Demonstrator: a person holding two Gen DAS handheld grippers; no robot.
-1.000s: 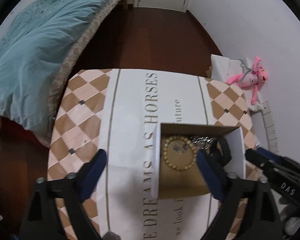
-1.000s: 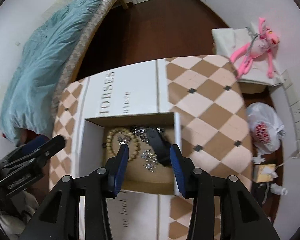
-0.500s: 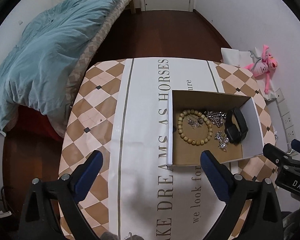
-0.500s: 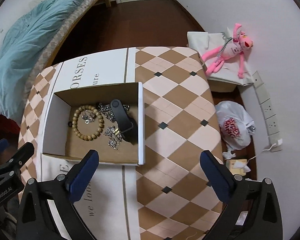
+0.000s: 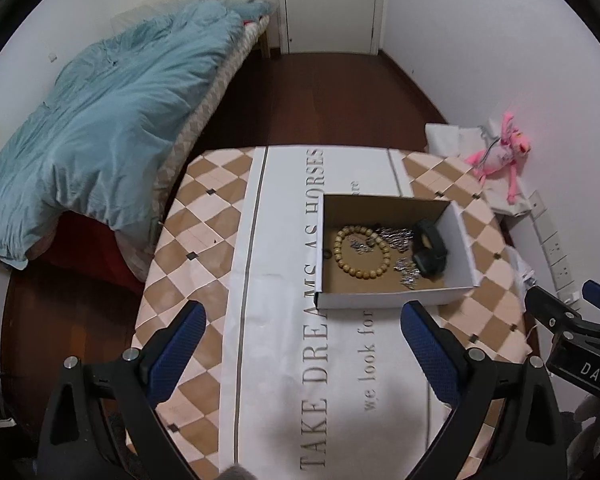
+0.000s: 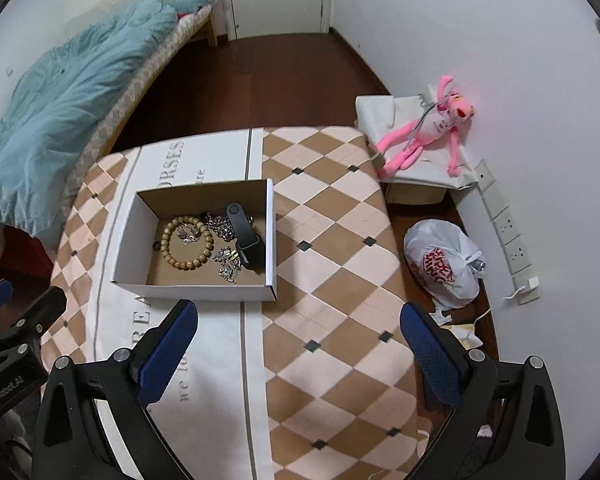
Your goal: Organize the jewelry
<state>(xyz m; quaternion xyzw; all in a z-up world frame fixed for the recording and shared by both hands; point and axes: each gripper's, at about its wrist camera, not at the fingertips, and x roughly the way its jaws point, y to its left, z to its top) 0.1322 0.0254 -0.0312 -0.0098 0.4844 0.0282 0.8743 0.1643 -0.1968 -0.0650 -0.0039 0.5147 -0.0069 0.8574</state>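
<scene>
An open cardboard box (image 5: 380, 300) (image 6: 196, 291) stands on the table. Inside lie a wooden bead bracelet (image 5: 362, 252) (image 6: 187, 244), a black smartwatch (image 5: 430, 248) (image 6: 244, 236) and several silver chains and charms (image 5: 396, 236) (image 6: 228, 264). My left gripper (image 5: 304, 344) is open and empty, held well above the table, back from the box's near side. My right gripper (image 6: 300, 344) is open and empty, high above the table, near the box's front right.
The table wears a checked cloth (image 6: 332, 240) with a white lettered runner (image 5: 284, 240). A bed with a teal duvet (image 5: 100, 140) is at the left. A pink plush toy (image 6: 432, 132), a white plastic bag (image 6: 444, 264) and a wall power strip (image 6: 508, 232) are at the right.
Both grippers have pulled up and back from the box. The right gripper, narrow over the watch a second ago, has opened wide. The watch lies in the box.
</scene>
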